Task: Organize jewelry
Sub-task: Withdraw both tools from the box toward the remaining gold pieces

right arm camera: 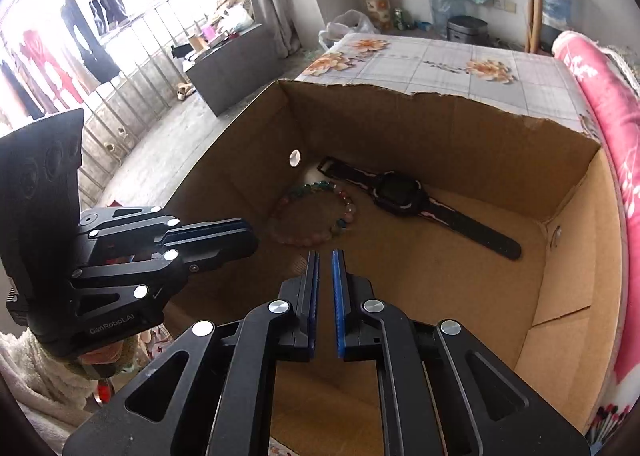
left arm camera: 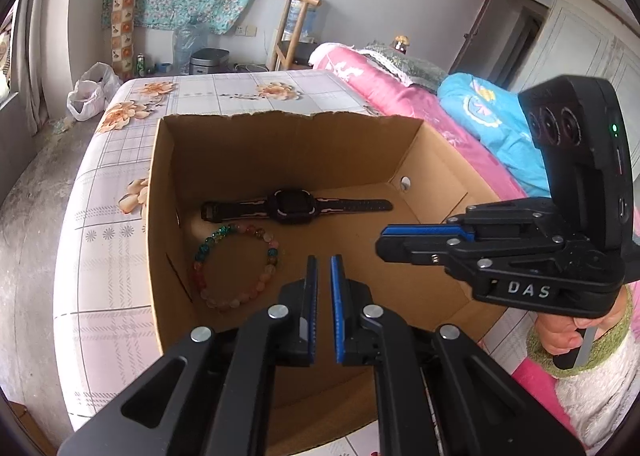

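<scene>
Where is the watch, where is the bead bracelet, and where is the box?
watch (left arm camera: 289,205), left wrist view, on its dark square face.
bead bracelet (left arm camera: 200,254), left wrist view, on the green and red beads of its left side.
cardboard box (right arm camera: 460,136), right wrist view, on its far inner wall.

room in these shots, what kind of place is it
Most likely a bedroom at home: a bed with a flowered sheet, folded quilts along its side, and laundry hanging by the window.
</scene>
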Available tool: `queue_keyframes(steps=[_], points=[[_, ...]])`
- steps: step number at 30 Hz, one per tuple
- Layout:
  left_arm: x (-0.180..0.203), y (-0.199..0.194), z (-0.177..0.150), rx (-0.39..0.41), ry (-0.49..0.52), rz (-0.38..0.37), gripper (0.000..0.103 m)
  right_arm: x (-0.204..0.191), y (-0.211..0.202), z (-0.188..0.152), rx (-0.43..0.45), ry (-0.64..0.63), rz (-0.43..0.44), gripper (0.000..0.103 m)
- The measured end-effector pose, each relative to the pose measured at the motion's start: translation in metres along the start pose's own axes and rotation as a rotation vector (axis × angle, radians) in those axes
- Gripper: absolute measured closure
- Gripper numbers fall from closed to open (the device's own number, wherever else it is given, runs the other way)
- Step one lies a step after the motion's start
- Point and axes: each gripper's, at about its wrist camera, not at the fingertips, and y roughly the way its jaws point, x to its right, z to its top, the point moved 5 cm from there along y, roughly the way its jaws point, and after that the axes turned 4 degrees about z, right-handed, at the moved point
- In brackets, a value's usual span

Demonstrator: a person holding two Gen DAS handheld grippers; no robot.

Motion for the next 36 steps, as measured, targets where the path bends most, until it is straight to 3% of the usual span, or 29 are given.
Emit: queue_keyframes(steps=[9,13,16,19,25,30,36], points=[[-0.006,-0.046,-0.003,0.142,-0.022,-0.035,0.097,-0.005,-0.050,-0.015,0.132,0.007,-0.009,0.088],[0.007,-0.082,-0.025,0.214,0.014,-0.106,0.097,-0.016,-0.084,-0.034,0.227,0.014,0.034,0.084],[0.022,-0.097,-0.052,0.217,0.054,-0.193,0.093,-0.028,-0.100,-0.055,0.274,0.002,0.054,0.079],[0.034,-0.092,-0.079,0.175,0.078,-0.215,0.085,-0.037,-0.102,-0.080,0.269,0.004,0.048,0.075],[0.045,-0.042,-0.125,0.027,0.098,-0.111,0.083,-0.036,-0.060,-0.122,0.162,0.095,0.030,0.073],[0.042,-0.014,-0.139,-0.013,0.109,0.009,0.083,-0.033,-0.018,-0.139,0.074,0.140,-0.026,0.073],[0.038,-0.003,-0.146,-0.027,0.123,0.051,0.083,-0.039,0.008,-0.129,0.035,0.057,-0.122,0.073]])
